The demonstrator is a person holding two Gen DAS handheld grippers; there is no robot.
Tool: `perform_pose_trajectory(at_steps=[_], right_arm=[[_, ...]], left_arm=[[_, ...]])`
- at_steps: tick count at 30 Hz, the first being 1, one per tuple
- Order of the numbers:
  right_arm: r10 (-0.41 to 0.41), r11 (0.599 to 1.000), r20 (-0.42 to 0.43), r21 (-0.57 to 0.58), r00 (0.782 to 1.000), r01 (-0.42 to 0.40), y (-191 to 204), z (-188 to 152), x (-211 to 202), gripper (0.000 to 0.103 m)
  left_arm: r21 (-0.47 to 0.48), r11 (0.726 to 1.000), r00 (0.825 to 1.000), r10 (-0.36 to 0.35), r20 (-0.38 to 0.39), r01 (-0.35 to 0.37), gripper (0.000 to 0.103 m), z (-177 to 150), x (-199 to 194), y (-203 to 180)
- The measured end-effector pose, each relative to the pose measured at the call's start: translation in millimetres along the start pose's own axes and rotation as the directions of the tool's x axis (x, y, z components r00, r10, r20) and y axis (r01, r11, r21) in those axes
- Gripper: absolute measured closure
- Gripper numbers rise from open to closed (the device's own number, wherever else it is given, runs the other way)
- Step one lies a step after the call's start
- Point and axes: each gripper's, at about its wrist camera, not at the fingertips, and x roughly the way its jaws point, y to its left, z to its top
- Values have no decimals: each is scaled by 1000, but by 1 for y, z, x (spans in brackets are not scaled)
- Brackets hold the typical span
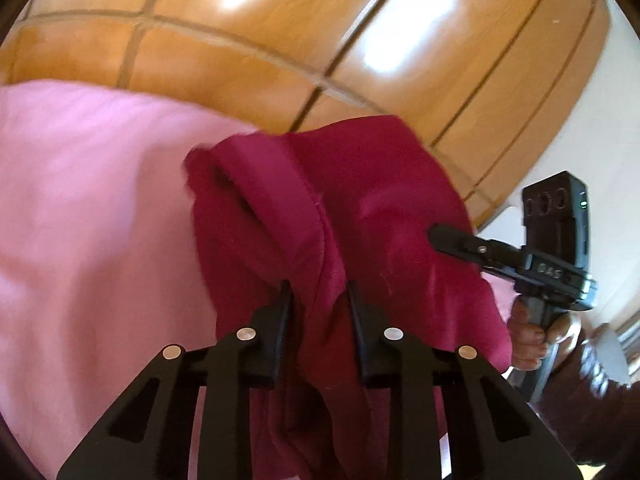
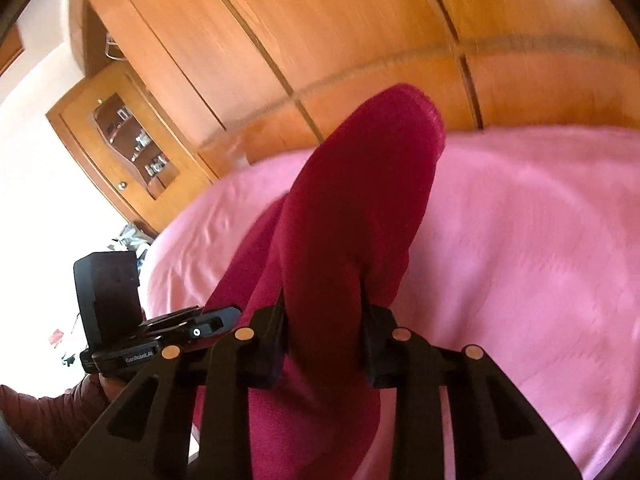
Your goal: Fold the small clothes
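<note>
Dark red garment (image 1: 360,208) is held up off the pink bedspread (image 1: 88,208), bunched and draped, with a stitched hem or seam running down its middle in the left wrist view. Left tool (image 1: 318,288) is clenched on a fold of the garment: cloth fills the gap between its two black fingers and hangs down past them toward the camera. Right tool (image 2: 324,304) is likewise clamped on the garment, a thick roll of the cloth rising from between its fingers and leaning away over the bedspread (image 2: 520,240). In the left wrist view the right tool (image 1: 436,236) shows side-on at the garment's right edge, its tip pressed into the cloth, and the person's right hand (image 1: 528,340) grips its handle below. In the right wrist view the left tool (image 2: 224,316) comes in from the garment's left side, tip touching the cloth. Behind the garment stands a wooden wardrobe (image 1: 280,32) with panelled doors; to the garment's far left in the right wrist view, a small wooden cabinet door (image 2: 128,148) with a glass pane. Both views are motion-blurred.
</note>
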Motion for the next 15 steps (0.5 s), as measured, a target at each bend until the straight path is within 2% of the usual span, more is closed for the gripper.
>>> perform_pose_trajectory(at_steps=[3,9,12,13,15], right_arm=[[-37,999,53,-2,998,38,-17,15,-24,75],[-175,984,136,59,975,168,-75,33,-71,75],[-251,963,127,130,960,235,-120,29,-82,75],[-282,950,93,169,955,264,-141,23,-77,74],[-328,926,18,201,944,318,-169,9,-63,72]], left_arm=[[43,998,998,-51,26,50,78,29,14,-26],[180,980,996,-92,6,90,78,80,86,-90],[256,964,997,-69,-40,77,78,88,135,-117],[269,961,997,-45,-61,60,78,87,152,-121],[282,960,988,39,-150,5,78,79,198,-120]])
